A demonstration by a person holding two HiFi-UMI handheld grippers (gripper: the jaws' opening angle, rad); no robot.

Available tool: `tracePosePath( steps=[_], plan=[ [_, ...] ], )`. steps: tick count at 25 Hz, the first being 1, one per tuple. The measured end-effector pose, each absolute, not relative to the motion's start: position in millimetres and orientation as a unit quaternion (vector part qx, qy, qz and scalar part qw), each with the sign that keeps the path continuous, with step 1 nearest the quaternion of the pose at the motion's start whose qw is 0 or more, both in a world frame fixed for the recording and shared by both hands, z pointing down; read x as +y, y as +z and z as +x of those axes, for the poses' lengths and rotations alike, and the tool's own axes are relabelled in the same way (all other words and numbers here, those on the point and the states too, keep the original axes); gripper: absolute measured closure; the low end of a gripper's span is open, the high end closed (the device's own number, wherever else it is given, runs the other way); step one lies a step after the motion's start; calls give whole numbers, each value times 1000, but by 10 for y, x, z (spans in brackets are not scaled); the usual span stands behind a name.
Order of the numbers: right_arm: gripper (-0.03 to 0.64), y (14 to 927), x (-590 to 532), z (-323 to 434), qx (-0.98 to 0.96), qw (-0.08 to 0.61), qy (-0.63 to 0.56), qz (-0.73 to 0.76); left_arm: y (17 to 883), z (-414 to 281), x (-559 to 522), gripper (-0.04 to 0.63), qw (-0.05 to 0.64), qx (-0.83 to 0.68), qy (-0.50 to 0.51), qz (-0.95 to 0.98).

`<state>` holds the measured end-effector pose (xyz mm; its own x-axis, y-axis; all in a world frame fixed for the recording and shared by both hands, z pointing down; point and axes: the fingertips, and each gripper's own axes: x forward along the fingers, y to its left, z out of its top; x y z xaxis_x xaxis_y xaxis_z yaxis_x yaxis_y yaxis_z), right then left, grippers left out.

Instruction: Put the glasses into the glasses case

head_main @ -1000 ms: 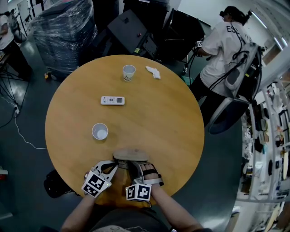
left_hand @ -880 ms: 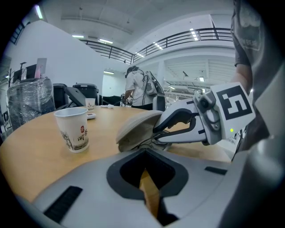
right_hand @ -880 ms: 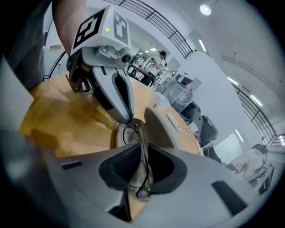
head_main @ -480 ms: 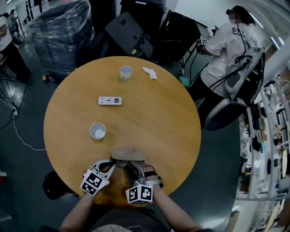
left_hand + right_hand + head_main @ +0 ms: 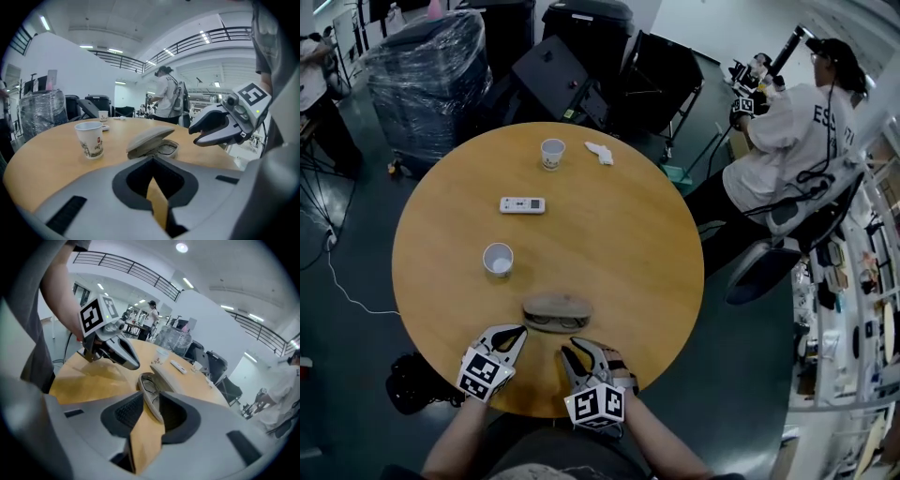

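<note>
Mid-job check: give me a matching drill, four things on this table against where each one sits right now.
Things:
1. glasses case
2. remote control
3. crumpled tissue
4. near paper cup

Places:
A. at the far edge of the table, right of the far paper cup
B. closest to the near edge, lid ajar
C. standing upright, left of and beyond the case
D. lying flat between the two cups

Pairs: 1-B, 2-D, 3-A, 4-C
</note>
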<state>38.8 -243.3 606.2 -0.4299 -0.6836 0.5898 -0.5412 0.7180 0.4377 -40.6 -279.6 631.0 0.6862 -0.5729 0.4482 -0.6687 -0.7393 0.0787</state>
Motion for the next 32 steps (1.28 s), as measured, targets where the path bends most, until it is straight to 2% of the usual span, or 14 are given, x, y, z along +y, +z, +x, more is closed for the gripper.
tracePosePath(
  steps=[2,11,20,32],
  plan=[
    [525,5943,-2366,458,-840,370,-80,388,6149,-462,-2682,589,123,-360,179,907],
    [625,5162,-1876,799,-826,266,-75,491,5301,-479,-1972,589,107,-395,84,908],
    [629,4978,-1105,1130,-822,219,-77,520,4777,-293,-1120,589,66,-420,64,903],
    [629,4427,-699,1017,-825,160,-119,529,4347,-372,-690,589,46,-427,19,903]
  ],
)
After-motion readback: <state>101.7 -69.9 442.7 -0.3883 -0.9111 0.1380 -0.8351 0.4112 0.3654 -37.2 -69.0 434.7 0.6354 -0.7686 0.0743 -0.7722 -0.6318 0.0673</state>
